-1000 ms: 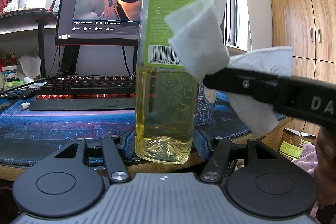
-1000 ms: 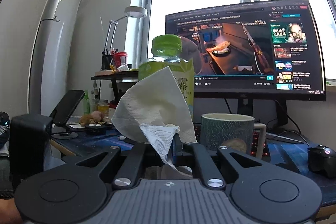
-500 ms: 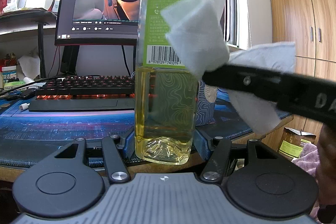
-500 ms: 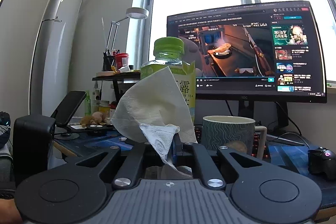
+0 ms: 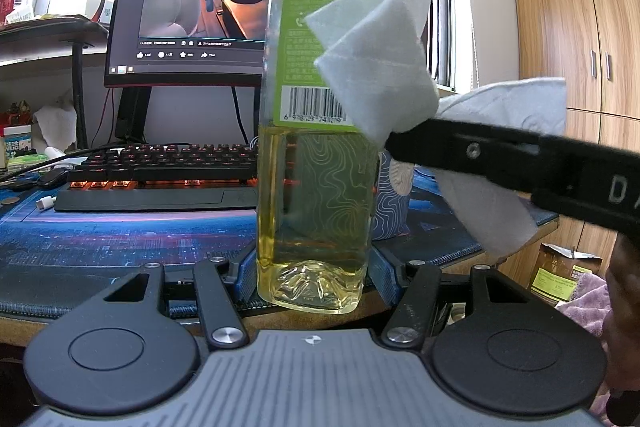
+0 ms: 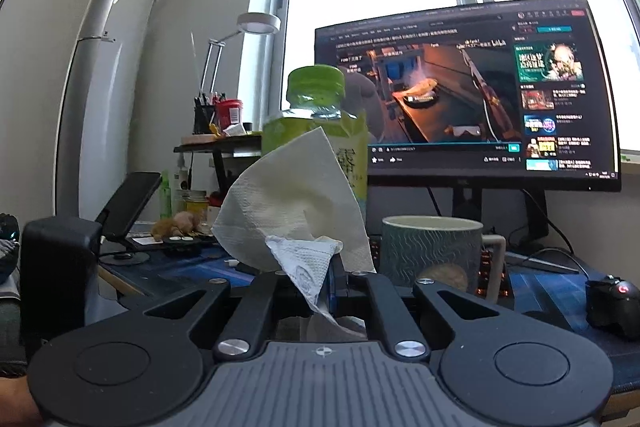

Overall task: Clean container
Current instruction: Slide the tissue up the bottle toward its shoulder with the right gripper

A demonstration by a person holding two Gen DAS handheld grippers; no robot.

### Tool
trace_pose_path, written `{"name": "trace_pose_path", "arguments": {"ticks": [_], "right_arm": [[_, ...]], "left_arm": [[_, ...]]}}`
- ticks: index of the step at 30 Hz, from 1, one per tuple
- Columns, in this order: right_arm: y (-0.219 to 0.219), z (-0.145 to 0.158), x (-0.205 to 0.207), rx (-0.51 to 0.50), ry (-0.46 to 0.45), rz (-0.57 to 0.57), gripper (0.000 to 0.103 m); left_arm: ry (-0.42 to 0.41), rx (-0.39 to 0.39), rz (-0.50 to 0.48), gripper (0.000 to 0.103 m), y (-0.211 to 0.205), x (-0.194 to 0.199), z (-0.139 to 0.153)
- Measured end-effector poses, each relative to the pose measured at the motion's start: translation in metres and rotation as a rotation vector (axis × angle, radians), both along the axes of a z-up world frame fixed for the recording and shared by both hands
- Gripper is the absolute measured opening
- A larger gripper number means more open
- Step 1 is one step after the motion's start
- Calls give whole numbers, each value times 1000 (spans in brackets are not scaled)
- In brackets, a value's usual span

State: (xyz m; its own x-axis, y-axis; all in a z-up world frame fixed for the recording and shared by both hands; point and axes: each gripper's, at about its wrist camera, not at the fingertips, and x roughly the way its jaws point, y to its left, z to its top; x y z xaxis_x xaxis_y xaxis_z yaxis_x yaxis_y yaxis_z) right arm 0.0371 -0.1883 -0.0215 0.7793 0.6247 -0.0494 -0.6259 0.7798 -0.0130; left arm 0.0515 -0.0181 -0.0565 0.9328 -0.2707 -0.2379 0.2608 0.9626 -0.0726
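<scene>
A blue desk mat [image 5: 100, 235] covers the tabletop [image 5: 120, 319] below a window-backed monitor [image 6: 468, 95]. Before the keyboard [image 5: 160, 167], the left gripper [image 5: 312, 279] clamps an upright tea bottle [image 5: 320, 155]. The right gripper [image 6: 316, 279] pinches a paper towel [image 6: 292, 199] against the bottle, beside a mug [image 6: 432, 251].

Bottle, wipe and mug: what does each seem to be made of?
The bottle looks like clear glossy plastic: yellow liquid and keyboard lights show through, with a moulded base; its green label looks like printed film. The wipe looks like soft matte paper tissue, with embossed dimples and creases. The mug seems glazed ceramic, judging by its thick rim and sheen, though that is uncertain.
</scene>
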Motion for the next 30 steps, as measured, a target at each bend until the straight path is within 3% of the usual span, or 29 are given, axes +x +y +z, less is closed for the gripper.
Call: {"name": "trace_pose_path", "arguments": {"ticks": [15, 23, 30], "right_arm": [[-5, -5, 6, 4, 15, -36, 7], [-24, -6, 10, 56, 18, -130, 7], [-14, -3, 7, 45, 9, -86, 7]], "left_arm": [[-5, 9, 1, 61, -1, -1, 0], [-6, 10, 3, 61, -2, -2, 0], [-6, 11, 4, 61, -2, -2, 0]]}}
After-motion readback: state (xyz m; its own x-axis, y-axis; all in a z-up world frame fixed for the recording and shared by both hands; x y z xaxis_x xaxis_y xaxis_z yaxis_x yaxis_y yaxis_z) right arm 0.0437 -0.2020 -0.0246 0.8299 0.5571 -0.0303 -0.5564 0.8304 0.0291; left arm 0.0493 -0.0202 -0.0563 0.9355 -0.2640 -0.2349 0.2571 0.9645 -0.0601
